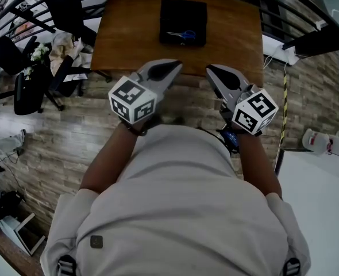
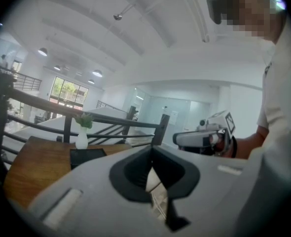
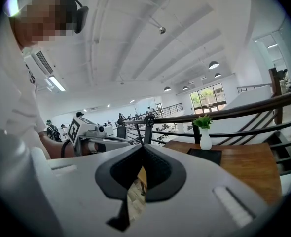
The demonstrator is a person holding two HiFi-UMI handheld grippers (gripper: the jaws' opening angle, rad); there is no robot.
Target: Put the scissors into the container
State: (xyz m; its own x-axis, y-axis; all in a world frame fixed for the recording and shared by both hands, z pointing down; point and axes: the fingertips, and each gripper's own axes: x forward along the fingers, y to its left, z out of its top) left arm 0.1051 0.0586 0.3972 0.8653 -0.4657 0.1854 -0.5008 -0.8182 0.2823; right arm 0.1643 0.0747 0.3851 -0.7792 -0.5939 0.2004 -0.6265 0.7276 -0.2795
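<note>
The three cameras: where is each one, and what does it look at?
Head view: on the person's head, looking steeply down at the table and scissors on the black container; shows shoulders, arms, left tool, right tool.
Left gripper view: rides the left tool, looks along its shut jaws toward the table; shows the right tool and forearm.
Right gripper view: rides the right tool, looks along its shut jaws toward the table; shows the left tool and forearm.
Both gripper views share the white vase.

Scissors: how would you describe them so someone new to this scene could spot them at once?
Find the wooden table at the top of the head view, then the black tray on its far half. The scissors lie near the tray's near edge: the only blue-handled thing there.
</note>
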